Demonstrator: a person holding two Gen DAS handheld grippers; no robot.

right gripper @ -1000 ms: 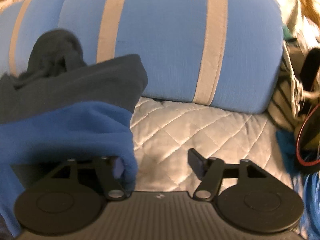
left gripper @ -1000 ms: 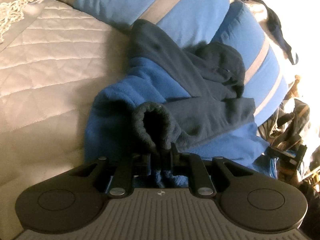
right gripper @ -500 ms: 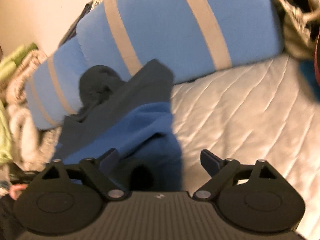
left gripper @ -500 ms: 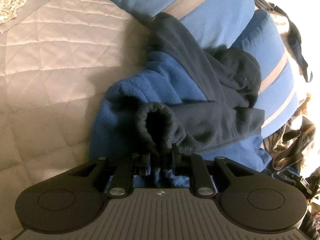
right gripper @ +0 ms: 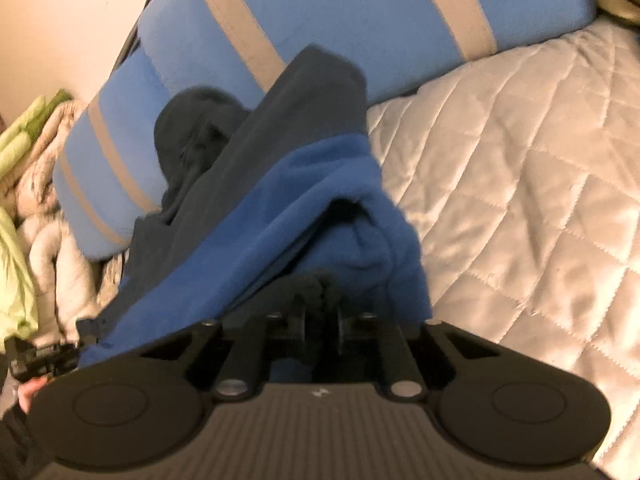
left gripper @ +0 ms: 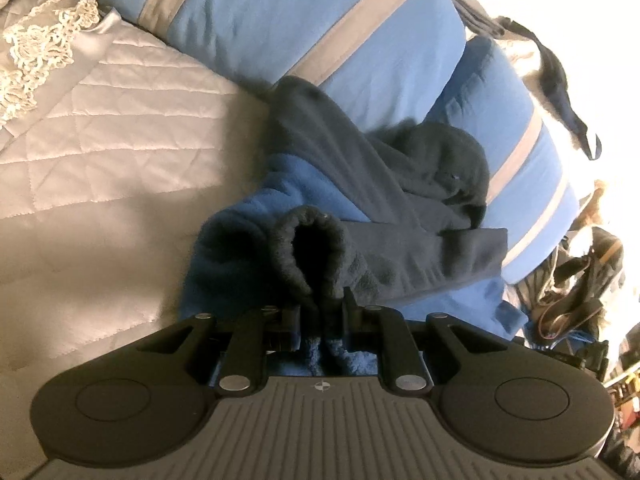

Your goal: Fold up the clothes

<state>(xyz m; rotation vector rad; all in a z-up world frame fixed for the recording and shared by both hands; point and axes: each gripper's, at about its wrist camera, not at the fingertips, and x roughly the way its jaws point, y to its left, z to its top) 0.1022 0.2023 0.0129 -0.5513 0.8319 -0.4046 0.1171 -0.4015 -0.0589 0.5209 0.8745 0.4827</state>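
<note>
Fleece jacket point(left gripper: 344, 216): centre frame, on the quilt point(left gripper: 100, 152). Our left gripper point(left gripper: 322, 312) pinches its cuff point(left gripper: 316, 248); our right gripper point(right gripper: 320, 312) has just closed on blue fleece, likely to lift and fold.

Quilted bed point(right gripper: 520, 184), striped blue pillows point(left gripper: 304, 12)

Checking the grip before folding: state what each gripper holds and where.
Left gripper pinches the blue and navy fleece jacket at its dark sleeve cuff. Right gripper has just closed on a bunched blue edge.
</note>
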